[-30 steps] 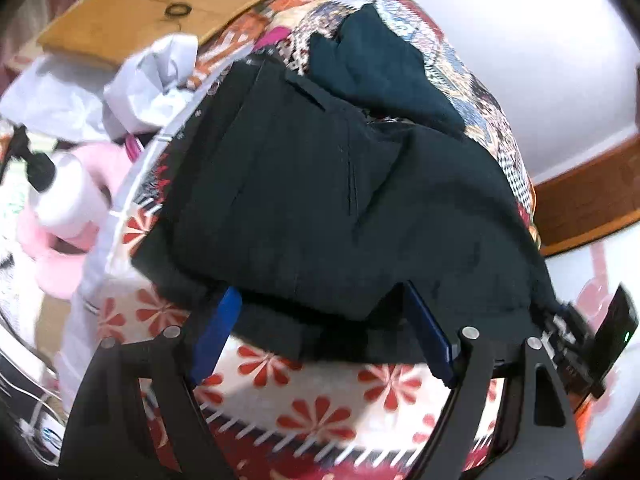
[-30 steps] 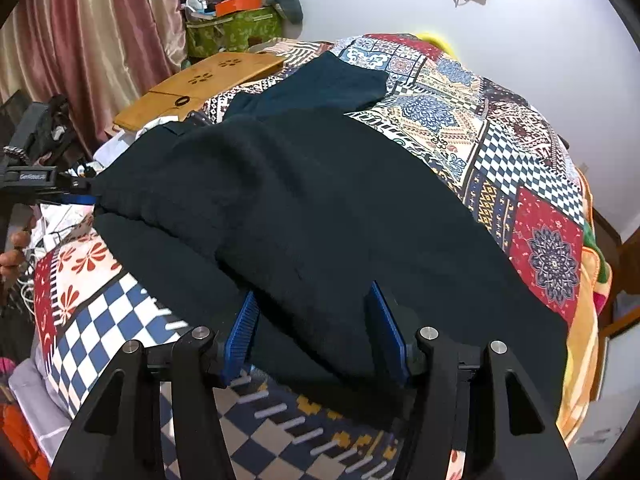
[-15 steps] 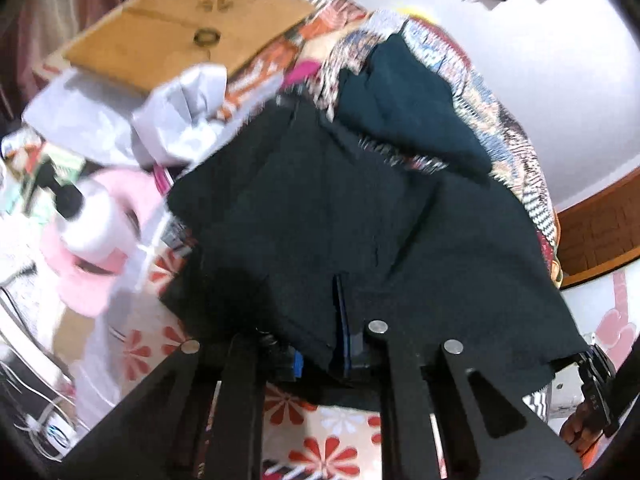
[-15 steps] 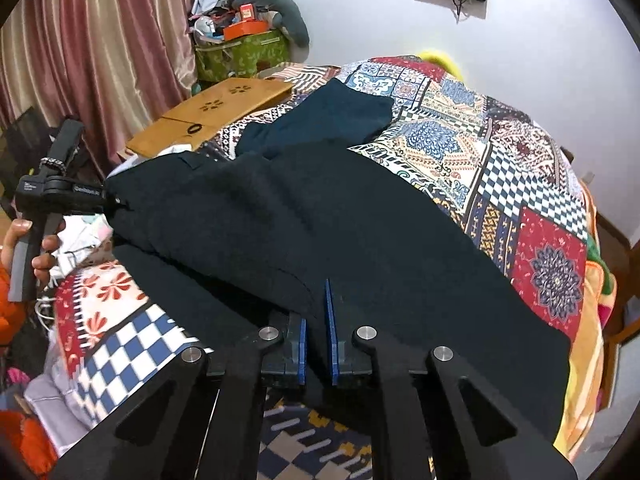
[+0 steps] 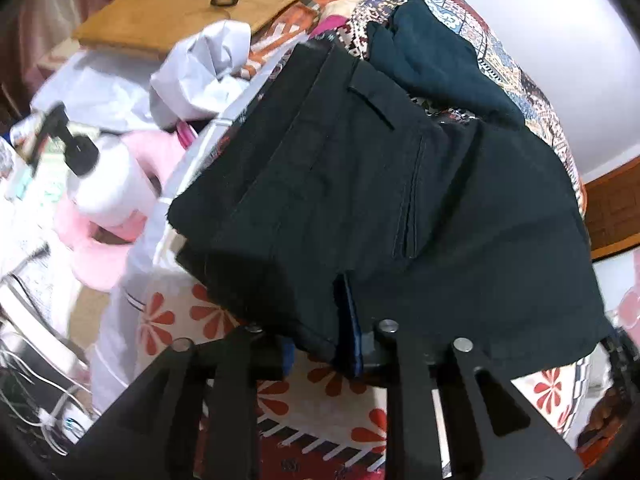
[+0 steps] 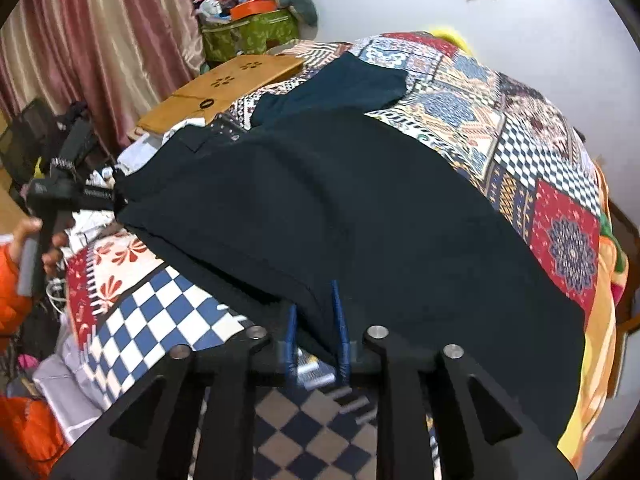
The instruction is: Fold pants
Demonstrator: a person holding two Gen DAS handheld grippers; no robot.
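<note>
Even indoor light, fisheye-warped, blurred edges

Left wrist view: close above the bed's near edge, angled steeply down over the black pants (image 5: 360,184). Right wrist view: further right, facing likewise. Both share pants and patchwork bedspread (image 6: 520,148).

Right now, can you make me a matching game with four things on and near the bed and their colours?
Things:
1. pants
2. bottle
3. curtain
4. board

Colours:
a. white
b. light brown
c. black
d. dusty pink

Pairs: 1-c, 2-a, 3-d, 4-b
</note>
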